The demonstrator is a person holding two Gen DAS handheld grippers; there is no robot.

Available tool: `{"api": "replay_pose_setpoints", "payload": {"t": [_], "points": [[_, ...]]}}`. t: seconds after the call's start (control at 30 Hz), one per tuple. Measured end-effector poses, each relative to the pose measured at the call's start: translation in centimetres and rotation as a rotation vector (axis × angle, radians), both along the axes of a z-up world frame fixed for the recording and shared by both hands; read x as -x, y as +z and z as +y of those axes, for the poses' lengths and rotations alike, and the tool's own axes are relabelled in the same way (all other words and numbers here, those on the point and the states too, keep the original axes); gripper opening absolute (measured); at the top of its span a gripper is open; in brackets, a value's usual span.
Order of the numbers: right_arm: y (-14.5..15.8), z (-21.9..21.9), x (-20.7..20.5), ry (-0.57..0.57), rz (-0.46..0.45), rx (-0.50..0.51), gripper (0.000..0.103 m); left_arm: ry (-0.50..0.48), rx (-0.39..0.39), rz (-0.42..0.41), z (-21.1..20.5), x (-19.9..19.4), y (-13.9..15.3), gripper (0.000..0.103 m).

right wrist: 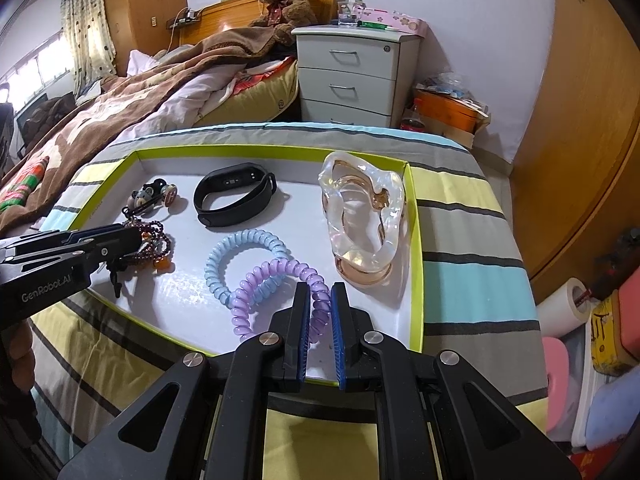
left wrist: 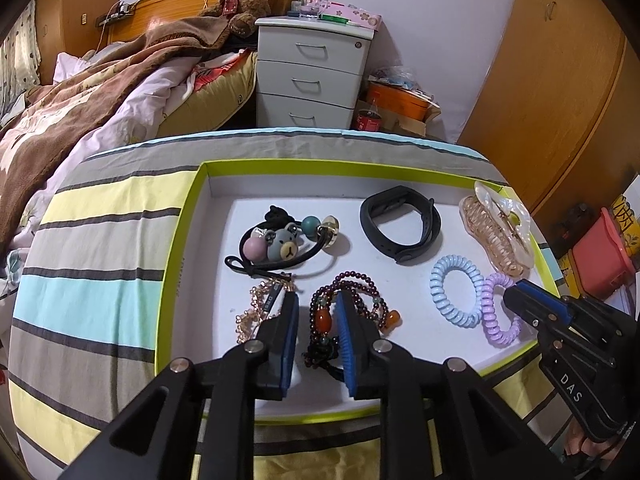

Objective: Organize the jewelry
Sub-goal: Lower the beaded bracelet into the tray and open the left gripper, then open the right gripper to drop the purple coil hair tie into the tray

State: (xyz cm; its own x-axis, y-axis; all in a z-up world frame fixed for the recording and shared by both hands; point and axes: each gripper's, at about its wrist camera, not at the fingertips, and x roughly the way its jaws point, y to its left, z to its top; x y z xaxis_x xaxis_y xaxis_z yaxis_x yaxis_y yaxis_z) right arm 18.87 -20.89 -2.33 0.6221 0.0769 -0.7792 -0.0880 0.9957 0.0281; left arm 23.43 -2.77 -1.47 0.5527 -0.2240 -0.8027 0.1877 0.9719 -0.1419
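Note:
A white tray with a lime rim point(left wrist: 188, 208) point(right wrist: 414, 216) lies on a striped cloth. In it lie a dark bead bracelet with orange beads point(left wrist: 348, 312) point(right wrist: 154, 246), a bear hair tie point(left wrist: 282, 242), a black fitness band point(left wrist: 400, 222) point(right wrist: 234, 194), a blue coil tie point(left wrist: 456, 294) point(right wrist: 244, 258), a purple coil tie point(left wrist: 498, 312) point(right wrist: 272, 292) and a clear claw clip point(left wrist: 496, 228) point(right wrist: 362, 216). My left gripper point(left wrist: 317, 300) is open, its fingers on either side of the bead bracelet. My right gripper point(right wrist: 320, 292) is nearly closed around the purple coil's near loop.
A beige crystal chain point(left wrist: 256, 312) lies left of the left gripper. Behind the table are a bed with a brown blanket point(left wrist: 100, 92), a white drawer unit point(left wrist: 312, 76) and a wooden wardrobe point(left wrist: 560, 80). Boxes and a paper roll point(right wrist: 568, 300) stand at the right.

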Motion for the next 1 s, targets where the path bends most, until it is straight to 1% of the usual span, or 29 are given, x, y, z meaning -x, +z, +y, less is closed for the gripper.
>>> {"api": "replay_pose_setpoints", "payload": {"t": [0.07,0.3,0.37,0.43,0.53,0.6,0.67,0.77,0.9,1.0], "points": [[0.06,-0.04,0.04,-0.004,-0.001,0.004,0.010,-0.001,0.001,-0.001,-0.04,-0.01,0.00,0.027],[0.16,-0.16,0.12,-0.007,-0.005,0.000,0.011,0.004,0.001,0.004,-0.04,0.03,-0.09,0.034],[0.17,-0.26,0.14,-0.011,-0.006,-0.003,0.011,0.003,0.000,-0.003,-0.07,0.15,0.07,0.041],[0.15,-0.35,0.16,-0.014,-0.004,-0.003,0.011,-0.002,0.003,-0.006,-0.15,0.20,0.17,0.046],[0.29,-0.52,0.29,-0.016,-0.006,-0.006,0.014,0.002,0.002,-0.004,-0.15,0.17,0.12,0.048],[0.43,-0.56,0.28,-0.016,-0.007,-0.011,0.016,0.006,0.002,-0.002,-0.08,0.16,0.12,0.051],[0.52,-0.61,0.31,-0.017,-0.008,-0.016,0.021,0.005,0.002,-0.006,-0.11,0.25,0.24,0.056],[0.52,-0.60,0.38,-0.018,-0.007,-0.021,0.027,0.003,0.001,-0.008,-0.12,0.31,0.33,0.058],[0.62,-0.68,0.50,-0.020,-0.008,-0.026,0.028,0.010,0.001,-0.008,-0.13,0.42,0.41,0.061],[0.64,-0.72,0.52,-0.027,-0.009,-0.030,0.028,0.012,0.000,-0.011,-0.17,0.57,0.60,0.067]]}}
